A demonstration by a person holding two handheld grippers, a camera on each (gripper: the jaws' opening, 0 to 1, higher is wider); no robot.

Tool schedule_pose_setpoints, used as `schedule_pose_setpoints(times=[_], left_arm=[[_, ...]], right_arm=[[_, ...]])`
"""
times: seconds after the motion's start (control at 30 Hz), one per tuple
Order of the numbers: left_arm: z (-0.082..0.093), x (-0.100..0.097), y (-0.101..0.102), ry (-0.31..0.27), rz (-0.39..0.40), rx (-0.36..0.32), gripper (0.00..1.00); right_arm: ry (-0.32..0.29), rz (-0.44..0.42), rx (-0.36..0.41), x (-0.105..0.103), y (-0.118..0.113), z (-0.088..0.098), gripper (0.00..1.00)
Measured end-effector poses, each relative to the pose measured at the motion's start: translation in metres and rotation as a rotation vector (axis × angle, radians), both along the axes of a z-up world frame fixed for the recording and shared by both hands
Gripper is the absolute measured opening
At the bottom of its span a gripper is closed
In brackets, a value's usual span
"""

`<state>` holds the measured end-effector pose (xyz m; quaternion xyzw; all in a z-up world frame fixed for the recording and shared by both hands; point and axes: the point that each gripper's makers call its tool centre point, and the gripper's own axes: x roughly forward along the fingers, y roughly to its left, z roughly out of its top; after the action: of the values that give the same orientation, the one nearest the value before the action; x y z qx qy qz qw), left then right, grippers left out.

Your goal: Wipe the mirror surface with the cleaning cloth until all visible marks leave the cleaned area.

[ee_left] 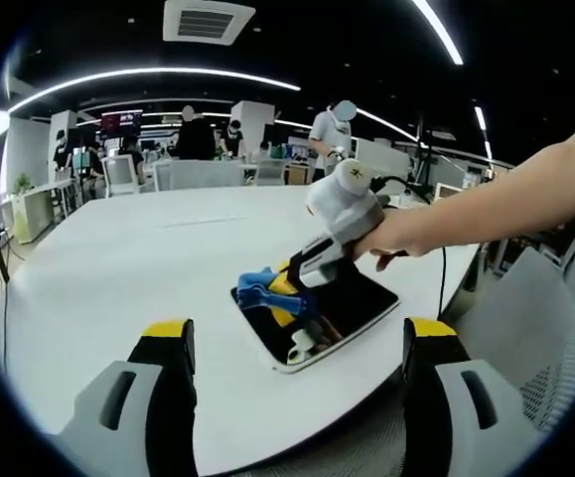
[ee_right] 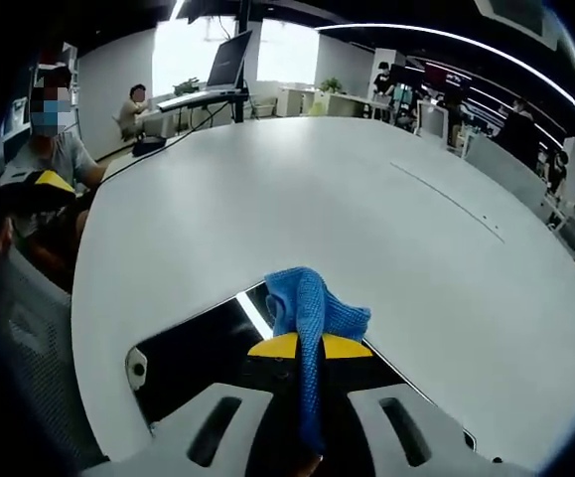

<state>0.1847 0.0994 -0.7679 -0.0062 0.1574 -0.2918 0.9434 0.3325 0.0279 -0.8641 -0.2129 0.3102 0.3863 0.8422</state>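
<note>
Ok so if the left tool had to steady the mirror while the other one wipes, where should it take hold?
By my judgement, the near short edge of the mirror, coming in low from the table rim side. It lies flat and thin, so only an edge offers grip, and the right tool with the blue cloth works the far end.

Left tongs (ee_left: 295, 343) spread wide apart; right tongs (ee_right: 310, 346) pinched together, hand (ee_left: 398, 238) gripping them.

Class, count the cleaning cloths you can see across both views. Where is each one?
1. A blue cloth is clamped in the right gripper and rests on the mirror lying on the white table. No others visible.
</note>
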Motion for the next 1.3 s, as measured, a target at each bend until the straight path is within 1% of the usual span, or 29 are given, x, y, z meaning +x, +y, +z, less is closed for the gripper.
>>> schedule_pose_setpoints(times=[0.1,0.27,0.67,0.87,1.3], left_arm=[[0.0,0.0,0.0,0.003,-0.001,0.001,0.85],[0.001,0.001,0.001,-0.005,0.004,0.002,0.85],[0.001,0.0,0.002,-0.004,0.001,-0.002,0.84],[0.001,0.0,0.001,-0.005,0.002,-0.004,0.84],[-0.001,-0.001,0.001,0.006,0.001,0.002,0.84]], right_arm=[[0.009,-0.017,0.006,0.001,-0.005,0.0,0.01],[0.007,-0.031,0.007,0.0,-0.004,0.0,0.01],[0.02,-0.088,0.056,-0.001,-0.003,0.0,0.0],[0.017,-0.097,0.051,0.0,-0.004,-0.001,0.0],[0.016,-0.076,0.05,-0.015,-0.002,-0.001,0.0]])
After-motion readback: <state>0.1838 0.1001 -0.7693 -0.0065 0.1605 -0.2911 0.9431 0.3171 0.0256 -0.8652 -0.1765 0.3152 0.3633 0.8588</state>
